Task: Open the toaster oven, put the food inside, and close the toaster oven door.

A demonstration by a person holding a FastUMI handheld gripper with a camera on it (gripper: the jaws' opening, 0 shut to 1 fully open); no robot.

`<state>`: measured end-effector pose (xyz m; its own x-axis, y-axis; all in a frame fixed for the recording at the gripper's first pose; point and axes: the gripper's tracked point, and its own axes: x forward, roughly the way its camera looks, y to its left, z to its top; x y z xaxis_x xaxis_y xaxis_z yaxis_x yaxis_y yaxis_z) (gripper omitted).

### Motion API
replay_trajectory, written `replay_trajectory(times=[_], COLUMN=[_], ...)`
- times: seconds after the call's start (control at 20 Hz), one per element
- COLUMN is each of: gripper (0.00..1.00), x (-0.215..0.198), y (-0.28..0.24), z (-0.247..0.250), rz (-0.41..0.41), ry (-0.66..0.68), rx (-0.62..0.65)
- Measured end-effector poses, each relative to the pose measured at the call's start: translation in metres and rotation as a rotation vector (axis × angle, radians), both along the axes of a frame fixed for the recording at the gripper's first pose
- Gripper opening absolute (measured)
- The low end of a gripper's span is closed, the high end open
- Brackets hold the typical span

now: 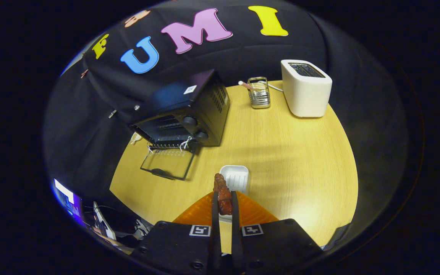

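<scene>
The gripper point(224, 206) has its two fingers drawn close together and clamped on a reddish-brown piece of food point(222, 194), which stands up between them and pokes out past their tips. The food (a knobbly, glazed-looking chunk, hard to identify further) is held above the wooden table point(300, 152). Just beyond the fingertips lies a small white tray point(236, 176) with a ribbed floor, resting flat on the table, and part of something white also shows low between the fingers.

Further ahead and to the left stands the black toaster oven point(189, 110), its glass door point(168, 163) swung fully down toward the table so that the rack inside is exposed. Two round knobs point(195, 128) sit on the front panel at the right of the opening, and a bit of white string hangs near the door hinge.

Well apart from the oven, toward the far right of the table, sits a white slot toaster point(306, 88). Between the two appliances, near the back edge, is a small metal wire basket point(259, 93).
</scene>
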<state>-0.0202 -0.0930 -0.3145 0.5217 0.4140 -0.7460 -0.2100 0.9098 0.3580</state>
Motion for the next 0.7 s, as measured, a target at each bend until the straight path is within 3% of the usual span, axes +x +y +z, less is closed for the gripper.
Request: replay_trajectory(times=[0.3,0.7], gripper=[0.15,0.14], x=[-0.002,0.032], y=[0.103,0.221], z=[0.04,0.034], rz=[-0.014,-0.011], ry=[-0.108,-0.173], rx=[0.109,0.173])
